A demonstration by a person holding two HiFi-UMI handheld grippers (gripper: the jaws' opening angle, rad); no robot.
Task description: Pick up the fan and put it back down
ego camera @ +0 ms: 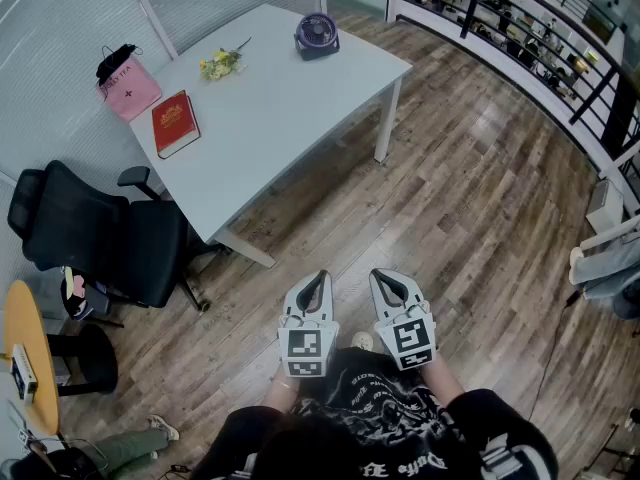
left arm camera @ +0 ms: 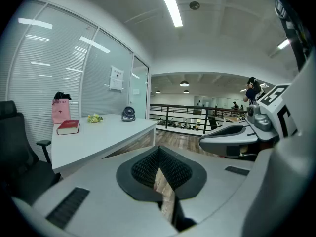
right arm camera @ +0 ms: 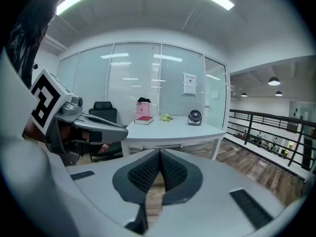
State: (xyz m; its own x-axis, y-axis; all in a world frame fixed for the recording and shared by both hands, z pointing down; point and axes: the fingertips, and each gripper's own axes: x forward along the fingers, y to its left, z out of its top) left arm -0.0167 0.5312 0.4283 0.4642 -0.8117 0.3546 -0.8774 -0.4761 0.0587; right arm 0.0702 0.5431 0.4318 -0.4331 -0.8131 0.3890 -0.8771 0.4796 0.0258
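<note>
While no part of the job appears done yet, a person stands on the wood floor [ego camera: 450, 218] well apart from the white bench [ego camera: 290, 118], both grippers held low and close to the body. At the left a black office chair [ego camera: 100, 233] sits by the bench's near end. A pink bag [ego camera: 127, 86], a red book [ego camera: 175, 123] and a small bunch of yellow flowers [ego camera: 220, 64] lie along the benchtop. The fan [ego camera: 317, 36], a small dark desk model, stands upright near the bench's far corner with nothing touching it. The left gripper [ego camera: 316, 280] points toward the bench, its fingers [left arm camera: 143, 168] pressed together on nothing. Just beside it, the right gripper [ego camera: 384, 280] has its fingers [right arm camera: 174, 174] closed and empty as well. A black railing [ego camera: 520, 28] runs along the right edge of the room. Judging by this, the whole task remains: walking up to the bench, opening the fingers, taking hold of the fan, lifting it and setting it down again.
</note>
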